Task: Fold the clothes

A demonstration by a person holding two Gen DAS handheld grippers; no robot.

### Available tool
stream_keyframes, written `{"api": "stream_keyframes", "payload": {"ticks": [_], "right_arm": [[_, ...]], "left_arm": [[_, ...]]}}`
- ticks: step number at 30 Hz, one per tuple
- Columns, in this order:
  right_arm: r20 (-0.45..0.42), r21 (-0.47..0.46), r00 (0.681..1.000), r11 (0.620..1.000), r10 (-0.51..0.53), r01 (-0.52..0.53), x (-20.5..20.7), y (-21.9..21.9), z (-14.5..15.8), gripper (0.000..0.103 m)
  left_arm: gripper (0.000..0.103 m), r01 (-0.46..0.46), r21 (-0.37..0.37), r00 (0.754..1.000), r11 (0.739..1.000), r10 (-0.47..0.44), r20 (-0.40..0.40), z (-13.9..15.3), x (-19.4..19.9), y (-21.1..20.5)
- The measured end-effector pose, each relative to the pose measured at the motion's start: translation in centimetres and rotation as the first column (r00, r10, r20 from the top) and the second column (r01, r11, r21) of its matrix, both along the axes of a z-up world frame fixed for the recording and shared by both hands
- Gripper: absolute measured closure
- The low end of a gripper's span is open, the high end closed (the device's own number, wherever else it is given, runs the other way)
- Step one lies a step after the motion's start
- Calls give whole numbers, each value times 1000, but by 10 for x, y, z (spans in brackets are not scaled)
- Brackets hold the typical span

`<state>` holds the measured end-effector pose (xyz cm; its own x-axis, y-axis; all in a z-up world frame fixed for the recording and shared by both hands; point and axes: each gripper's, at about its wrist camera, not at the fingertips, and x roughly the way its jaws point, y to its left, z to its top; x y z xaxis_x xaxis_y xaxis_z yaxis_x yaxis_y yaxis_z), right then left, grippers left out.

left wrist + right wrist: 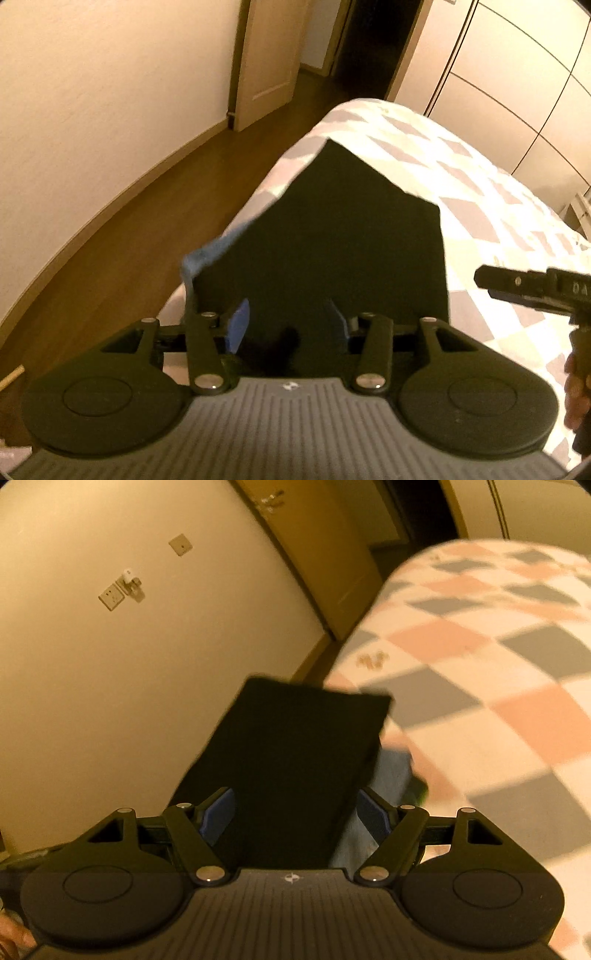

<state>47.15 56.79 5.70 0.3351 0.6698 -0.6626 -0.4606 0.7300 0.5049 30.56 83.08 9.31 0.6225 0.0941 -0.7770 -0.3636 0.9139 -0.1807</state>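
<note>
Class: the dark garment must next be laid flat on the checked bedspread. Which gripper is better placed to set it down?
Probably left: the left gripper has the dark garment over the checked bedspread, while the right gripper's cloth hangs partly beyond the bed edge.

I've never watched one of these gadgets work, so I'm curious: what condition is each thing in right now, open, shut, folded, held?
Left gripper: open, fingers either side of the dark cloth.
Right gripper: open, straddling the cloth.
Dark garment: folded, lying on the bed.
Blue garment: partly hidden beneath the dark one.
Checked bed cover: spread flat.
Door: ajar.
</note>
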Motion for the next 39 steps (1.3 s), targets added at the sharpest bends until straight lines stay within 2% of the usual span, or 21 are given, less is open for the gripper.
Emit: {"api": "stream_keyframes", "payload": {"ticks": [4, 6, 8, 12, 13, 18, 30, 35, 39], "right_arm": [[-12, 14, 1000, 1000, 19, -19, -27, -20, 4, 25], [-7, 25, 999, 999, 33, -33, -40, -30, 10, 22], [11, 36, 998, 998, 56, -56, -52, -41, 20, 10], [58, 43, 993, 993, 103, -106, -77, -68, 43, 7], [70, 43, 991, 992, 115, -119, -83, -75, 49, 3], [116, 17, 980, 986, 160, -163, -104, -112, 70, 2], [205, -11, 948, 969, 243, -247, -139, -182, 94, 0], [282, -27, 927, 968, 248, -251, -151, -200, 103, 0], [291, -36, 919, 963, 267, -269, -153, -209, 104, 0]], "left_arm": [[53, -34, 16, 999, 999, 34, -25, 14, -22, -25], [45, -58, 42, 998, 997, 59, -27, 25, -35, -39], [40, -92, 63, 995, 994, 94, -23, 37, -48, -55], [36, -148, 82, 989, 986, 149, -2, 57, -68, -89], [35, -159, 86, 987, 984, 159, 4, 61, -71, -99], [15, -199, 107, 980, 974, 195, 45, 84, -92, -148], [1, -292, 219, 956, 931, 281, 80, 117, -139, -245], [1, -317, 273, 948, 908, 307, 79, 129, -149, -273], [1, -330, 287, 944, 899, 322, 76, 132, -150, -287]]}}
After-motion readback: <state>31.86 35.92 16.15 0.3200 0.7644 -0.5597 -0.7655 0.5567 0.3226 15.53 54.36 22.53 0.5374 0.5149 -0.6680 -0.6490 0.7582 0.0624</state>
